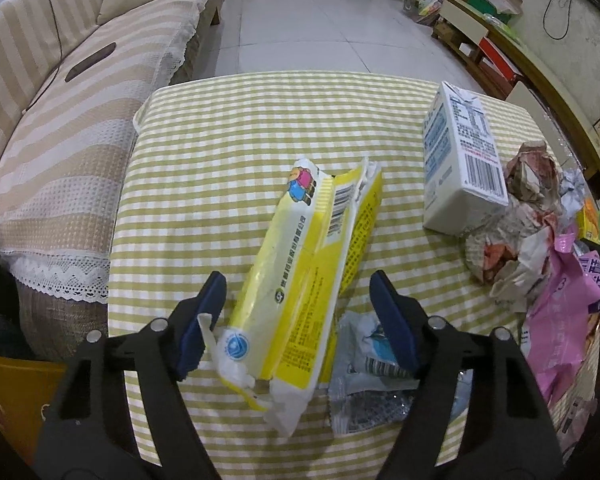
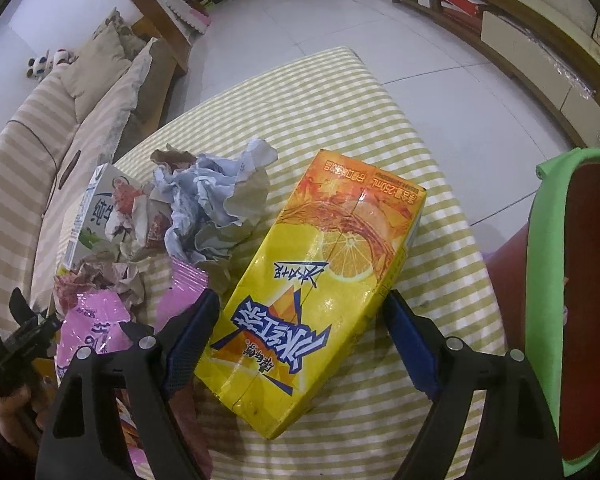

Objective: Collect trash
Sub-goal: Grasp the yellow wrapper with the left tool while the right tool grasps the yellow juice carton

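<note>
Your left gripper (image 1: 298, 298) stands over the yellow tissue pack (image 1: 296, 284), which lies torn on the green-checked bench (image 1: 236, 128). Its jaws straddle the pack's near end with a gap on both sides, so nothing is held. A clear plastic wrapper (image 1: 364, 384) lies under the right-hand jaw. Further right sit a white milk carton (image 1: 460, 160), crumpled paper (image 1: 516, 232) and a pink bag (image 1: 560, 312).

Your right gripper (image 2: 302, 312) has its jaws wide around the yellow lemon tea carton (image 2: 312, 288), lying flat on the bench. The left-hand pad touches its edge; whether the right-hand one presses, you cannot tell. A green-rimmed bin (image 2: 540, 280) stands just right.
</note>
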Tool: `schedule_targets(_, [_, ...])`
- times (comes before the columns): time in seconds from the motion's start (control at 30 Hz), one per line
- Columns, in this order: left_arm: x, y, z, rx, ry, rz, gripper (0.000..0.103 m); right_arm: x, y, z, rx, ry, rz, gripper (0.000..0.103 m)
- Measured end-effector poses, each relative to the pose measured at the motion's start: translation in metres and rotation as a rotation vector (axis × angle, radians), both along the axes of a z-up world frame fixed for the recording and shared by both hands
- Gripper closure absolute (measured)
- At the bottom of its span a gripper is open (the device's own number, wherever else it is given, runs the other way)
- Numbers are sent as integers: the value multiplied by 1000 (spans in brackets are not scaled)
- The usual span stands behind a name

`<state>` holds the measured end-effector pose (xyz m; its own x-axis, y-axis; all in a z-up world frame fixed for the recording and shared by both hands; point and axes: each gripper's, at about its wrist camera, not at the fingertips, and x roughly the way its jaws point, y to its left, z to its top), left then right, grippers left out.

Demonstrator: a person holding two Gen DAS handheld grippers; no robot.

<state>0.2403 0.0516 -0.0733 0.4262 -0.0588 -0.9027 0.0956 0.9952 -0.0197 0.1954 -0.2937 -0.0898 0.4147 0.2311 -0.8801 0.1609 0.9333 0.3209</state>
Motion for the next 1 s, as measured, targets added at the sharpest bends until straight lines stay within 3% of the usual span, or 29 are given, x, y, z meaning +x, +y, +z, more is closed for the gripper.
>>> schedule_targets(0.3, [5, -1, -10, 15, 20, 1, 33, 8, 12, -1, -48, 7, 12, 21])
schedule_targets(0.43, [5, 4, -7, 8, 12, 18, 49, 7, 11, 0, -36, 5, 20, 27])
schedule_targets(0.53, [4, 7, -4, -3, 5, 27, 55, 6, 10, 2, -16, 3, 25, 30])
schedule_targets(1.0, [-9, 11, 27, -34, -68, 58, 63, -4, 9, 26, -27, -42, 19, 31])
